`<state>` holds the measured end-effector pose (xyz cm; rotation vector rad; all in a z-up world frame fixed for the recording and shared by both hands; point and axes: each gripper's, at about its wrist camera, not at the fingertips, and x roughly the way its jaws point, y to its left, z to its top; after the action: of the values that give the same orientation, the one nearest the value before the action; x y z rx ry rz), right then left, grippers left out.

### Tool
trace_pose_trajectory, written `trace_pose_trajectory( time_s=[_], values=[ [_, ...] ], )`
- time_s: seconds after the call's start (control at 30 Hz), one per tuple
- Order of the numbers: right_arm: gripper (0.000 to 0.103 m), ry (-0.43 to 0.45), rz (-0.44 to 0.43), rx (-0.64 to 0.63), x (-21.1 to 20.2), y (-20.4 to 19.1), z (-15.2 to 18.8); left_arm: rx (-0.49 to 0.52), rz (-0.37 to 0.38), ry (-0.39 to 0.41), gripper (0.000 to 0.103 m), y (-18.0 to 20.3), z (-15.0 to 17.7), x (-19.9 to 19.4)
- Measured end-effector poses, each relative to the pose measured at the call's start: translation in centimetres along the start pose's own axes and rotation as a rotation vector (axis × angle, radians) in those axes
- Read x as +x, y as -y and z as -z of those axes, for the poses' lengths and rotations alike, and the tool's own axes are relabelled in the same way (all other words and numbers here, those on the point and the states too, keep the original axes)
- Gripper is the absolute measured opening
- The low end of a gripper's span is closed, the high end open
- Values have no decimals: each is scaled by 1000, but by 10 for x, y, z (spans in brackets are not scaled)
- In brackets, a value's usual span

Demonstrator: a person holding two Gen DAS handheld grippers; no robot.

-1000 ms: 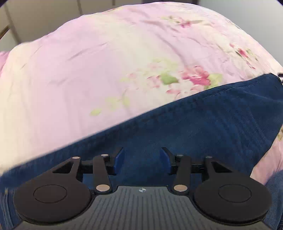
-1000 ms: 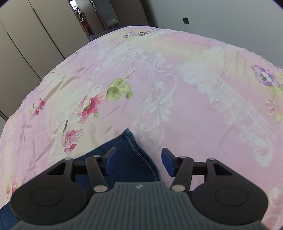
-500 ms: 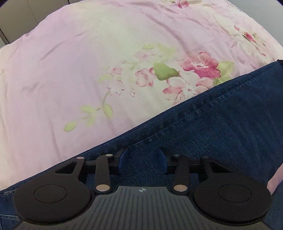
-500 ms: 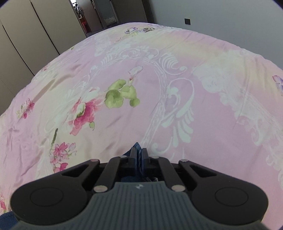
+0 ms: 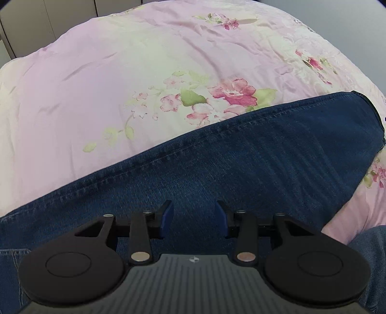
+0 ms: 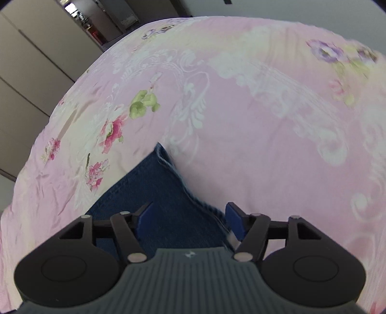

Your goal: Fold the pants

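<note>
Dark blue denim pants (image 5: 241, 157) lie on a pink floral bedspread (image 5: 96, 84). In the left wrist view a leg runs across from lower left to the right, its seamed edge facing away. My left gripper (image 5: 194, 217) is open just above the denim, holding nothing. In the right wrist view a corner of the pants (image 6: 159, 188) with a stitched hem points away. My right gripper (image 6: 189, 218) is open over that corner, with the hem edge between its fingers.
The bedspread (image 6: 241, 108) fills both views. Beige wardrobe doors (image 6: 31, 67) stand to the left and a grey wall (image 6: 289, 9) lies behind the bed. More denim (image 5: 371, 244) shows at the lower right of the left wrist view.
My right gripper was shut on the pants corner half a second ago and has now opened and let it go. My left gripper stayed open and shifted slightly over the leg.
</note>
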<state>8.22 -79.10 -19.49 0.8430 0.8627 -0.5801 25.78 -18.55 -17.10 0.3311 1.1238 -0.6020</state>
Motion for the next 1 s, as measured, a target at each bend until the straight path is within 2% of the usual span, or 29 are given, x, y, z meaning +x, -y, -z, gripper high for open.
trace_pose_trajectory(
  time_s=[0.13,0.27,0.3,0.37,0.43,0.5,0.57,0.67,0.83,1.0],
  values=[
    [63,-48,-43,154,1,40,35,-39,-13,-5,48,-2,18,-11],
    [59,-31,-169,317,19,60,53,-112,-20,-4,48,-14,41,-25],
    [52,-28,-203,344,25,59,56,-128,-20,-1,48,-17,46,-29],
    [42,-11,-199,357,32,54,61,-165,-22,8,48,-26,59,-38],
    [16,8,-199,368,35,49,65,-200,-23,19,48,-37,70,-48],
    [9,19,-220,388,31,43,66,-227,-33,30,48,-49,80,-59],
    [8,65,-217,319,16,28,62,-245,-41,47,48,-63,87,-70],
    [8,130,-276,222,-18,-5,53,-265,-55,76,48,-85,97,-91],
    [8,184,-387,22,-88,-97,41,-265,-111,138,48,-116,107,-134],
    [8,176,-508,-176,-137,-208,63,-296,-84,223,48,-140,118,-172]
  ],
)
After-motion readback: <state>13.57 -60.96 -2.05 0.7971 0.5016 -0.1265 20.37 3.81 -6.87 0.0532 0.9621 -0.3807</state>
